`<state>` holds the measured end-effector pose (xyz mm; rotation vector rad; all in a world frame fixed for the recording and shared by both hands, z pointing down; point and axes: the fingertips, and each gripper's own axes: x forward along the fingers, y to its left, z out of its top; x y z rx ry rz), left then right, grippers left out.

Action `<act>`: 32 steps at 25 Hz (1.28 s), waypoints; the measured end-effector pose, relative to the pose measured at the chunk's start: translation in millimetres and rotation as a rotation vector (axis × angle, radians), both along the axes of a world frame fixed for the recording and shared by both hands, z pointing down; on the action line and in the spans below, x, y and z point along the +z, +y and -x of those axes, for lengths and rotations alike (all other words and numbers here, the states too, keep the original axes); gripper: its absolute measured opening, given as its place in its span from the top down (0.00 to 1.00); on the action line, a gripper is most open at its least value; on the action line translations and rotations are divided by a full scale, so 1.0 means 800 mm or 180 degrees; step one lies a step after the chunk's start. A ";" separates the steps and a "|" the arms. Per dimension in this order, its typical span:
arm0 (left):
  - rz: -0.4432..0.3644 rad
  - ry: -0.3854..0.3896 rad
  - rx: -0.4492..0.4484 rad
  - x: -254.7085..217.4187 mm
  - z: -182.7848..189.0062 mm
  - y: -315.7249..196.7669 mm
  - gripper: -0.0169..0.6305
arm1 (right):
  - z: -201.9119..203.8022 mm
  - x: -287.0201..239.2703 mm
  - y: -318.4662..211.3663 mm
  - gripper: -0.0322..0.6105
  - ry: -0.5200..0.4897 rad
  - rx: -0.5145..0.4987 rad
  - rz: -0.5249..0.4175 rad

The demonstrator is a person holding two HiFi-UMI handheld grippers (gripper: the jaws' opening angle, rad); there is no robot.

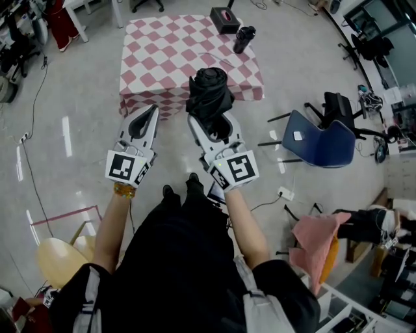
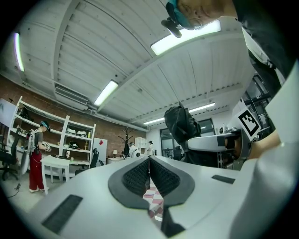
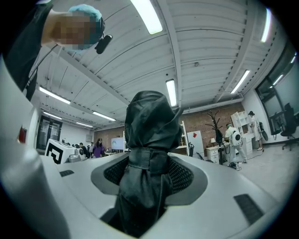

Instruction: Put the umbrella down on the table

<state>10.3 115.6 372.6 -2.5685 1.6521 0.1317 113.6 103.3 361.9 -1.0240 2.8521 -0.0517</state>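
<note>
**Folded Umbrella: Handling and Grip Notes**

**Position.** The umbrella (image 1: 209, 90) is black, folded and strapped shut. It is clamped in the right gripper (image 1: 212, 123) and stands up out of the jaws. In the head view it sits at the near edge of the checked-cloth surface (image 1: 162, 55) and appears to be in the air, not yet resting on it.

**Gripper state.**
- Right: the jaws are pressed onto the umbrella's bundled fabric. The right gripper view shows the pads closing just below the closure strap.
- Left gripper (image 1: 154, 110): the jaws are pressed together with nothing between them. It is held beside the right gripper, apart from the umbrella.

**Expected handling.**
- The item is probably light.
- The canopy cloth is soft and likely slippery, over what should be a stiff central shaft.
- Loose folds may shift under the pads.
- The strapped middle, where the fabric is bound tight, is the best hold.
- A hold on the loose upper folds would be less secure.

**Clearance.** A black box (image 1: 225, 19) and a dark cup (image 1: 244, 39) stand at the far edge of the surface. The near part is bare cloth.

**Markings.** No brand or label can be read on the umbrella. The only print is the square markers on the gripper cubes.
</note>
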 end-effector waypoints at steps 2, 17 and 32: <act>-0.0003 -0.0010 -0.0043 0.000 -0.003 -0.011 0.95 | -0.007 0.002 -0.013 0.60 -0.0020 -0.0023 0.0006; 0.0078 -0.0069 -0.0534 -0.002 -0.046 -0.110 0.95 | -0.077 0.014 -0.131 0.60 0.0078 -0.0231 -0.0048; 0.0189 -0.0071 -0.0629 0.016 -0.032 -0.179 0.95 | -0.076 0.023 -0.207 0.60 0.0054 -0.0241 0.0068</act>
